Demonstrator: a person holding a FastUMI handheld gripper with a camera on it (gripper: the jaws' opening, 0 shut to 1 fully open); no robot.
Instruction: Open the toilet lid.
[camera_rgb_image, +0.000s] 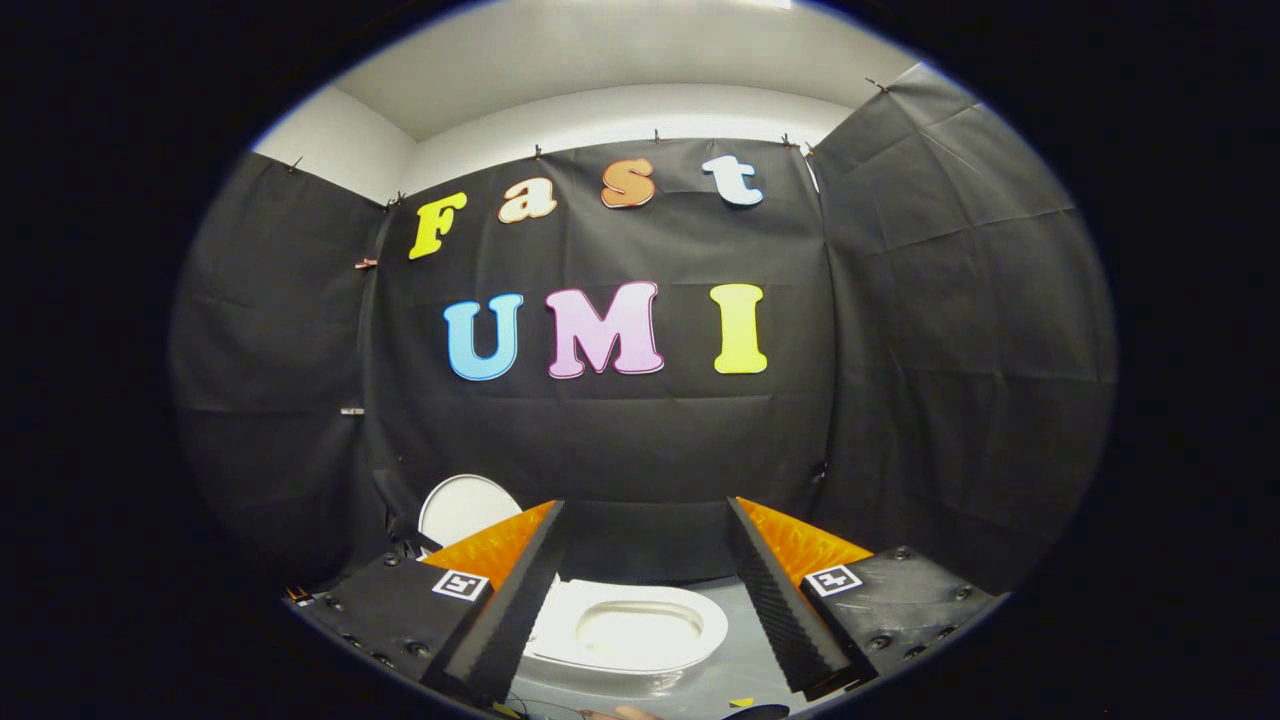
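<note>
No brand or readable writing seen on the fixtures; each finger of the claw (645, 600) carried a small square black-and-white coded marker (460, 585), a pattern, not text.

Claw stood wide, holding nothing, its two black ribbed fingers (500, 625) with orange backing well apart.

White oval toilet seat with open bowl (640, 628) lay low between the fingers, just ahead of them, on a grey floor (740, 680).

White rounded toilet lid (462, 507) stood raised, upright, beyond the left finger and partly hidden behind it, close against the black cloth wall (950, 350).
</note>
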